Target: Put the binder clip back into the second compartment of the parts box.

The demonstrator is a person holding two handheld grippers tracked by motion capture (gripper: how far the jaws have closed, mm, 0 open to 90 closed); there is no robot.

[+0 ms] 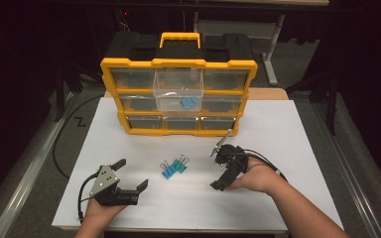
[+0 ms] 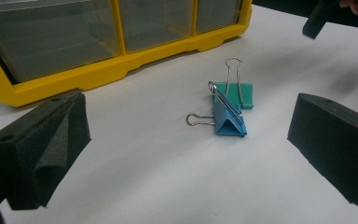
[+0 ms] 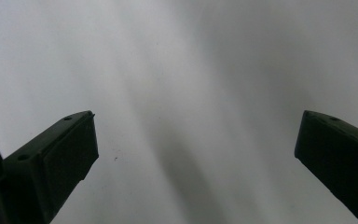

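left hand-held gripper: jaws wide apart, empty, low over the worktop, facing the clips
right hand-held gripper: jaws wide, empty, pointed down at bare white surface
blue binder clip: on the worktop, touching the green binder clip behind it
organizer: yellow-framed, middle drawer pulled out, a blue clip inside

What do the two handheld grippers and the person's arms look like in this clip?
Both the left gripper and the right gripper are black, each with two blocky, wedge-shaped black jaws. The left one carries a grey three-cornered plate on top, and a black cable loops from it. A black cable also trails from the right gripper. The forearms are bare, with no sleeves or gloves visible.
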